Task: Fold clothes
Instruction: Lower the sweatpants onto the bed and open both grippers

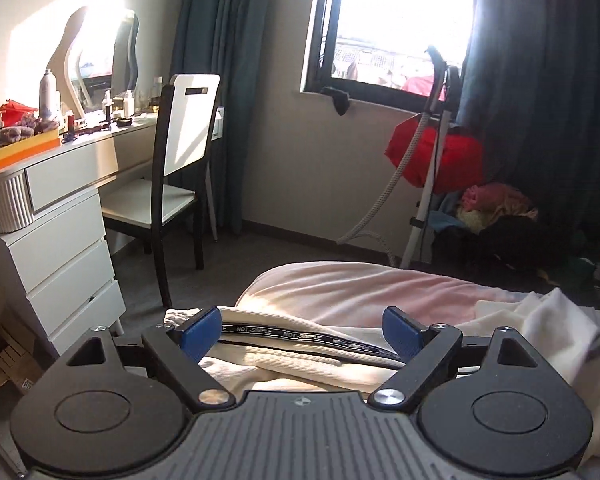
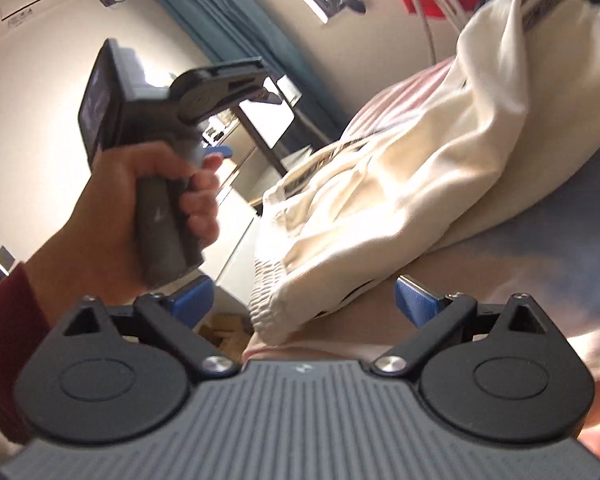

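Note:
A cream garment (image 1: 284, 364) with a black lettered band (image 1: 300, 336) lies crumpled on the bed. My left gripper (image 1: 301, 332) is open just above it, and the band runs across the gap between the blue pads (image 1: 200, 330). In the tilted right wrist view the same cream garment (image 2: 400, 184) stretches away up to the right. Its ribbed elastic edge (image 2: 268, 304) sits inside my open right gripper (image 2: 303, 300), apart from both pads. To the left, a hand (image 2: 112, 216) in a dark red sleeve holds the left gripper's handle (image 2: 164, 232).
A pink blanket (image 1: 360, 288) covers the bed. A white dresser (image 1: 60, 240) with bottles and a chair (image 1: 180, 152) stand at the left. A garment steamer (image 1: 432, 152), a red bag (image 1: 456, 156) and piled clothes (image 1: 496, 208) are by the curtained window.

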### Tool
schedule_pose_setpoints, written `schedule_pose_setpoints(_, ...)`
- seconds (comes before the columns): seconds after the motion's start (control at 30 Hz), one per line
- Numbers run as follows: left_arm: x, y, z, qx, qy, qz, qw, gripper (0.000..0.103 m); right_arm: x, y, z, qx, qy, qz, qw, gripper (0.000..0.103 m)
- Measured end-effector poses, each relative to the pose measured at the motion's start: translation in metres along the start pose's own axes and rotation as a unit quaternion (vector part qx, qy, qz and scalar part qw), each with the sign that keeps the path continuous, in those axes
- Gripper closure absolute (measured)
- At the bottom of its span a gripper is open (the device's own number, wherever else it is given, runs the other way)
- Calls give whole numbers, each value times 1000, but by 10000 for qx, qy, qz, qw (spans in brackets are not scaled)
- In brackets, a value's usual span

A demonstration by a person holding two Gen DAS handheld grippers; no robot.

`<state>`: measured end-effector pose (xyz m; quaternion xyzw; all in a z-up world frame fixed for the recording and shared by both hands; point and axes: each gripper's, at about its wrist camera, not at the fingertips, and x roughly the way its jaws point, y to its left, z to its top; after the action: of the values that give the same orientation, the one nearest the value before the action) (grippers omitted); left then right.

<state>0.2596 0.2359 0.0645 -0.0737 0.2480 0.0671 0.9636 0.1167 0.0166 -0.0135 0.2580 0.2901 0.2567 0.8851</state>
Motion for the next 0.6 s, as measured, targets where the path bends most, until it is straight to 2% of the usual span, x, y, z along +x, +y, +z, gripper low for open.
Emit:
schedule_pose_setpoints(0.1, -59, -27, -12, 15, -263, -305, 9992, 4, -67, -13, 11, -440, -416, -332, 9976, 4)
schedule_pose_setpoints(0.2, -117, -54, -24, 29, -525, -609, 9968, 2, -125, -20, 19, -768, -843, -622, 9915, 4)
schedule_pose_setpoints(0.33, -179, -81, -58, 105, -656, -989, 9929, 2, -186, -37, 31, -893, -1416, -959, 9812, 4)
schedule_pose_setpoints(0.5, -238, -103, -106, -19, -1028, -1316, 9860, 2, -231, -54, 29, -1070, -1963, -1278, 9663, 4)
schedule_pose_setpoints(0.6, -262, -109, -137, -154, -1244, -1189, 9850, 2, -248, -66, 25, -1236, -2190, -1461, 9568, 4)
